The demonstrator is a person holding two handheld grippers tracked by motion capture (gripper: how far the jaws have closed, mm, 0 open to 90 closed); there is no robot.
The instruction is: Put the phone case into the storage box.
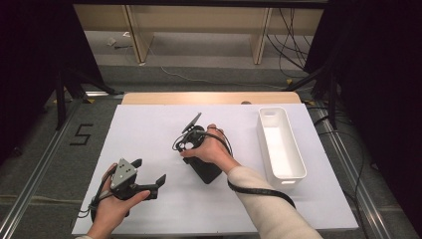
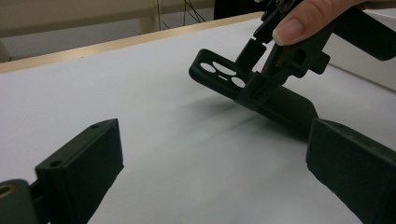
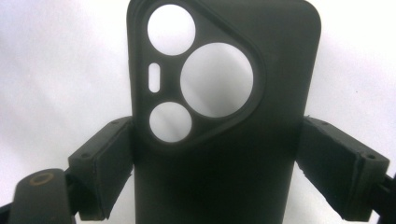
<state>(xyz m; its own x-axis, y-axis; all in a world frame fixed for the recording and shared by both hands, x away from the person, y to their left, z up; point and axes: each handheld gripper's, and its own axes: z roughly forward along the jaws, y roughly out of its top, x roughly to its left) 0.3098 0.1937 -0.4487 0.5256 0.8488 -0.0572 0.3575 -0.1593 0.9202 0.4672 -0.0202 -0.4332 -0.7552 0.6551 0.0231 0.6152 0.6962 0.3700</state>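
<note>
A black phone case [image 3: 224, 182] with round camera cut-outs sits between the jaws of my right gripper [image 3: 215, 163], whose pads [image 3: 105, 163] press on its two long sides. In the high view the right gripper [image 1: 191, 137] is at the table's middle with the case [image 1: 193, 121] pointing away. From the left gripper view the case [image 2: 287, 105] is tilted, its camera end raised off the white sheet. My left gripper [image 1: 149, 172] rests near the front left, open, with nothing between its jaws [image 2: 215, 172].
A long white bin [image 1: 288, 181] stands at the right side of the white table sheet [image 1: 149, 134], with nothing showing inside it. Its corner [image 2: 369, 60] shows behind the right gripper. Cables and wooden legs lie beyond the far edge.
</note>
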